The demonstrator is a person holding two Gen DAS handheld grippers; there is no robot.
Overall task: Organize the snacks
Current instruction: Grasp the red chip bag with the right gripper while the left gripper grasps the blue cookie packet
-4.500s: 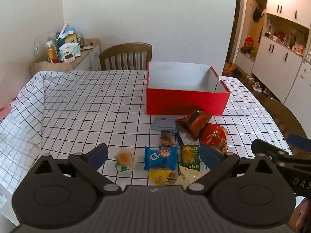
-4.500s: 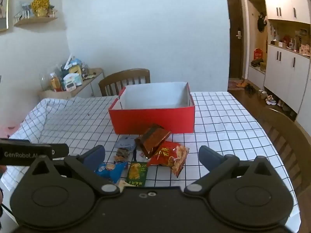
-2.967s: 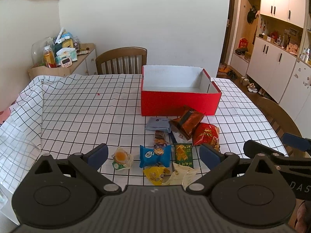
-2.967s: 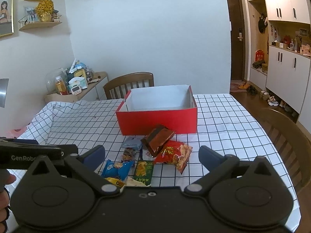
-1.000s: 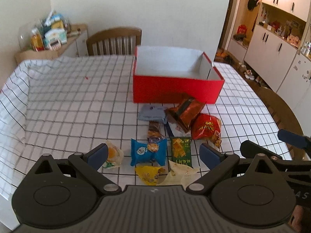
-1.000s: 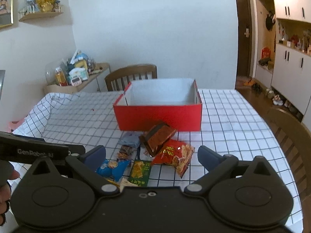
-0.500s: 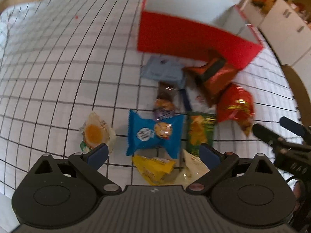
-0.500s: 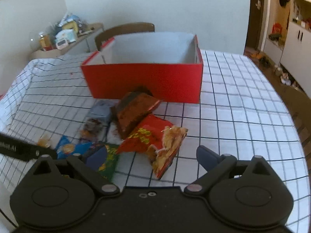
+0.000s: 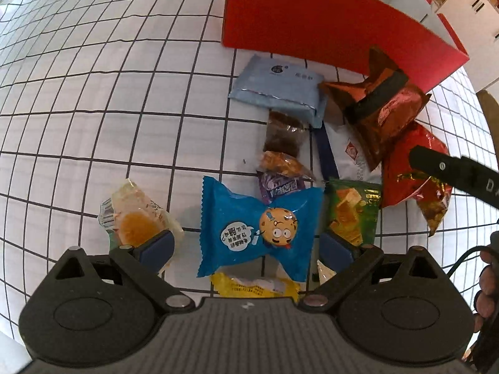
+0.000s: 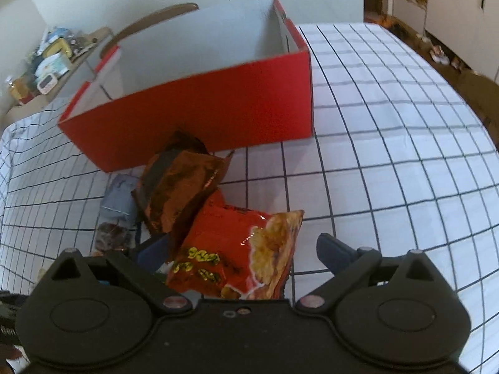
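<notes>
Snacks bunched at red box (image 10: 199, 118) front wall, bare cloth (image 10: 389, 155) right. Left gripper (image 9: 249, 246) spread around blue packet (image 9: 259, 233); right gripper (image 10: 240, 249) spread around red bag (image 10: 237, 255) (neither clamped).

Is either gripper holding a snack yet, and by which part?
Nothing is held. The left gripper is open astride the blue cookie packet; the right gripper is open around the red chip bag. Both lie on the table.

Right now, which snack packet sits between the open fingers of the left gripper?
The blue cookie packet with the cartoon cookie face: it alone lies between the left gripper fingers. The clear egg-yolk pastry packet and green packet sit outside them.
</notes>
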